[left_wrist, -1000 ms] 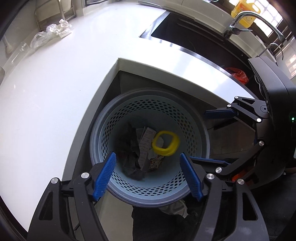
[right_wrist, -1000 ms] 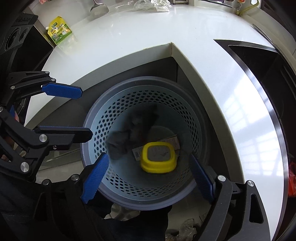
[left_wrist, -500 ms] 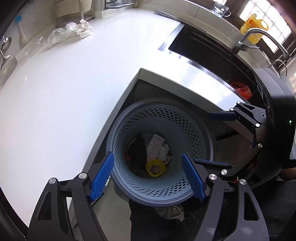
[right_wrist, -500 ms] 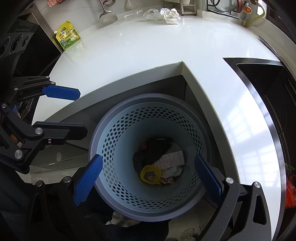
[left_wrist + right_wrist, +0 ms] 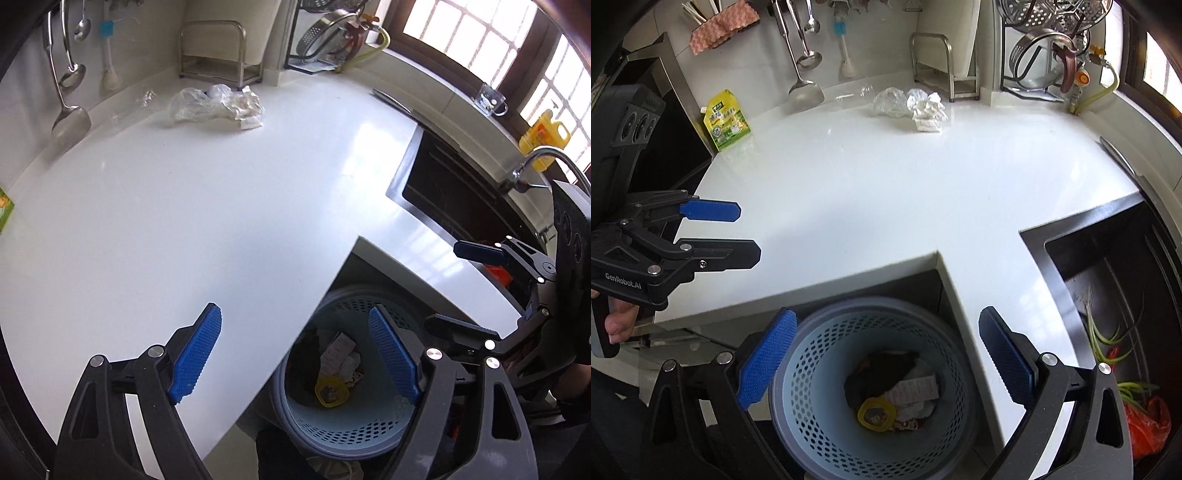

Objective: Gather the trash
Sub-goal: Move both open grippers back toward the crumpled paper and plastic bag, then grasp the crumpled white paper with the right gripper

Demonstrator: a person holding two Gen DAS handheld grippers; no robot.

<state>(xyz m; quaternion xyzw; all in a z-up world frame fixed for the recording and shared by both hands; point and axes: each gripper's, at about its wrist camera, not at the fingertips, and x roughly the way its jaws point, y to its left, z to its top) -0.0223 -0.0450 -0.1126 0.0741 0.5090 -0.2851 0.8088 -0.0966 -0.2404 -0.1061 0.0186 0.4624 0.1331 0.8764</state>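
Observation:
A blue perforated trash basket (image 5: pixel 812 406) (image 5: pixel 354 432) stands on the floor in the counter's notch. It holds a yellow ring lid (image 5: pixel 876 413) (image 5: pixel 331 392), a receipt (image 5: pixel 916 389) and dark scraps. My left gripper (image 5: pixel 295 354) is open and empty above the counter edge and basket. My right gripper (image 5: pixel 886 365) is open and empty above the basket. Crumpled clear plastic and white paper (image 5: pixel 218 105) (image 5: pixel 912 105) lie at the far back of the white counter (image 5: pixel 184 221). A green pouch (image 5: pixel 727 120) stands at the back left.
A black sink (image 5: pixel 1115 295) with green scraps and an orange bag (image 5: pixel 1148 424) is on the right, with a tap (image 5: pixel 535 162) behind. Ladles (image 5: pixel 805 88), a metal stand (image 5: pixel 942 70) and a dish rack (image 5: pixel 1049 55) line the back wall.
Both grippers have risen and tilted up from the basket toward the counter. The basket now sits lower in view and the back wall shows. Both stay open.

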